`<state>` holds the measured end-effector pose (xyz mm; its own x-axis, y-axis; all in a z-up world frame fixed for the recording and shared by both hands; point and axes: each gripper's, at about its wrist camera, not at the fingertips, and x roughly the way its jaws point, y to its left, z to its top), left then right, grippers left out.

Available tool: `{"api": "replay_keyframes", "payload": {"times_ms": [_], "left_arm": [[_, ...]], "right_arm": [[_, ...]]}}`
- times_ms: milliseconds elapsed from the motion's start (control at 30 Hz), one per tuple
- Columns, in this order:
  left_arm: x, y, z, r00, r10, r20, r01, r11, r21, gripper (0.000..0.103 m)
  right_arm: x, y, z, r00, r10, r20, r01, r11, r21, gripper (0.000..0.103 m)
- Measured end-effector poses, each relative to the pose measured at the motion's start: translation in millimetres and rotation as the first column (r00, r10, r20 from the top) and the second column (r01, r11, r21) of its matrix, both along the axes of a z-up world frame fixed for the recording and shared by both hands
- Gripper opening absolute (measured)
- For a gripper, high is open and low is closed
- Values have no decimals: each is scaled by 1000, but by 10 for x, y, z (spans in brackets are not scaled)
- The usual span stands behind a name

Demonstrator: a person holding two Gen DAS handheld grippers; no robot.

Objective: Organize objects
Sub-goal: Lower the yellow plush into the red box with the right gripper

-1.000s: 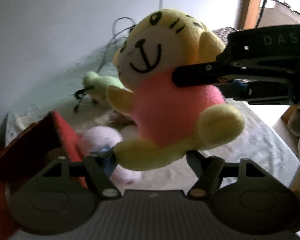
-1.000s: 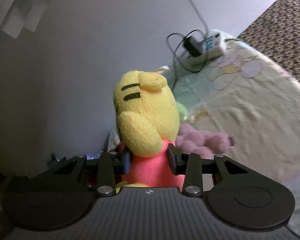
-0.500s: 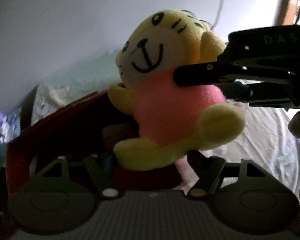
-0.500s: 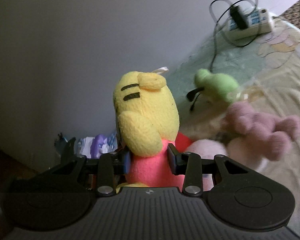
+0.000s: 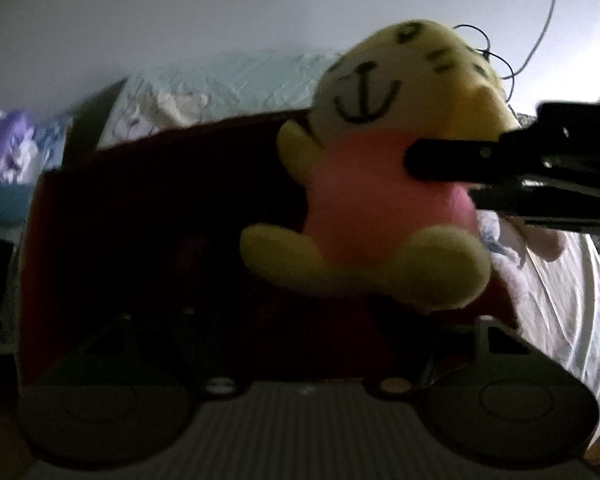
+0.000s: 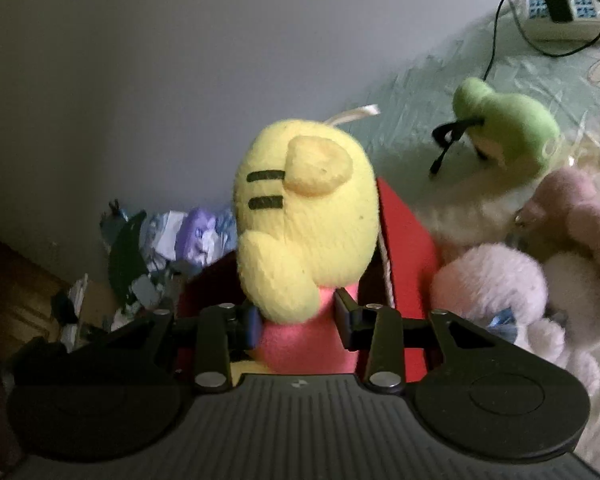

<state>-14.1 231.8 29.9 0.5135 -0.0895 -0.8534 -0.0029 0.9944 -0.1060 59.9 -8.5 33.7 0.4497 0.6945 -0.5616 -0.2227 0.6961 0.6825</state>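
Yellow tiger plush (image 6: 300, 232), pink-bodied: clamped at the waist by the right hand-held gripper (image 6: 296, 320), held above a red box (image 6: 404, 248). Left hand-held gripper (image 5: 304, 344): jaws spread wide, empty. Green plush (image 6: 508, 128) lies on the bed (image 6: 420, 92).

Toy: yellow plush tiger (image 6: 304, 216) with pink body, black stripes, smiling face, upright.
Place: held above the open red box (image 6: 406, 240).
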Motion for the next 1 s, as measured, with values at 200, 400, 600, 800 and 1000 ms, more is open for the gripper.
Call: {"api": "replay_keyframes", "payload": {"times_ms": [200, 400, 600, 800, 1000], "left_arm": [[-126, 35, 18, 998, -34, 44, 35, 999, -18, 70], [-324, 31, 99, 990, -94, 103, 97, 995, -24, 73], [-346, 156, 168, 986, -83, 146, 95, 993, -74, 79], [-144, 217, 34, 994, -46, 95, 57, 991, -121, 78], [-27, 232, -62, 998, -28, 48, 35, 989, -146, 76]], "right_arm": [[-55, 28, 68, 999, 44, -5, -44, 998, -38, 38], [-114, 48, 158, 993, 114, 16, -110, 980, -169, 38], [-80, 243, 77, 983, 183, 23, -170, 950, -262, 43], [-31, 340, 10, 978, 209, 15, -196, 939, -283, 45], [93, 307, -136, 984, 171, -41, -175, 954, -243, 45]]}}
